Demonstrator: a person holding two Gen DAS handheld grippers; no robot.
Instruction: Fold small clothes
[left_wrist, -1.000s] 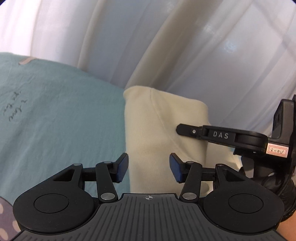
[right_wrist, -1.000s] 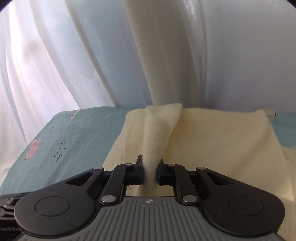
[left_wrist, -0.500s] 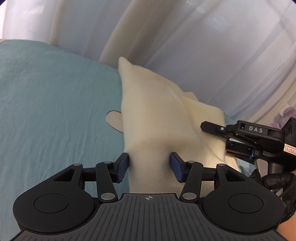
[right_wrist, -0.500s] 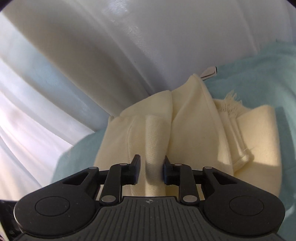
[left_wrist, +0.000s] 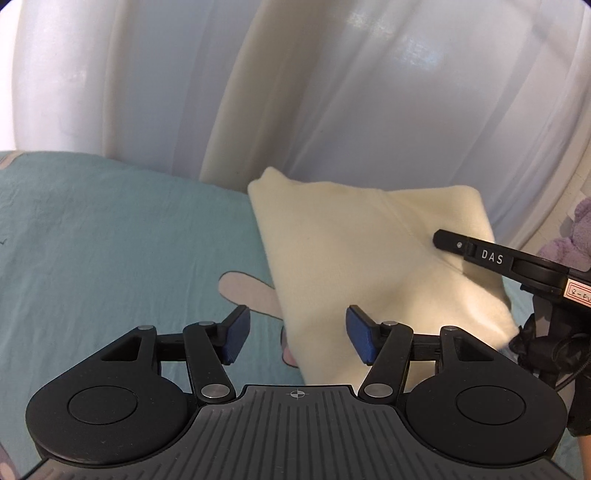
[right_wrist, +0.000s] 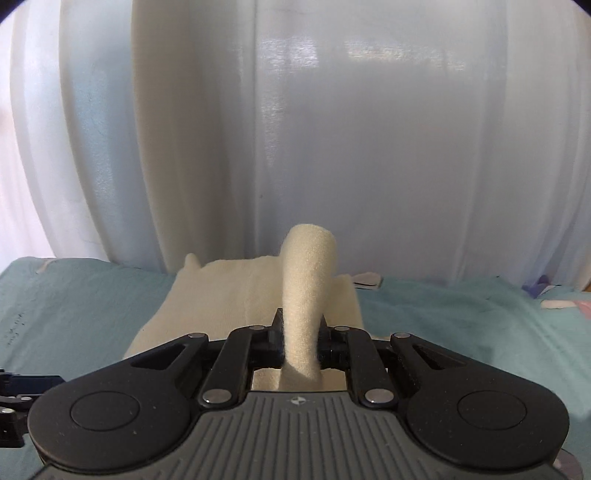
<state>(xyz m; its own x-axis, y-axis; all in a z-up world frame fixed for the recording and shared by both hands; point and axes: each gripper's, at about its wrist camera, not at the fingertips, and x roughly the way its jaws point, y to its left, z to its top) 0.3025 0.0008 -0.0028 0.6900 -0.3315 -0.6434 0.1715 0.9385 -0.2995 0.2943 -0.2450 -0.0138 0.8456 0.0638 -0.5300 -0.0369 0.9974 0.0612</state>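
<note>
Cream garment on a teal bed sheet, pinched by the right gripper

White curtains (left_wrist: 332, 92) hang behind the teal sheet (left_wrist: 110, 240); the cream garment (left_wrist: 351, 258) lies near the sheet's far edge, by the curtains, partly covering a pink print (left_wrist: 240, 291). The left gripper (left_wrist: 293, 338) has its jaws apart and opening, the garment's near corner between them, pads not pressing. The right gripper (right_wrist: 300, 341) is clamped on a raised fold of the cloth.

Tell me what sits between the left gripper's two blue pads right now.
A corner of the cream garment over teal sheet, untouched by the opening left gripper; left wrist view.
</note>
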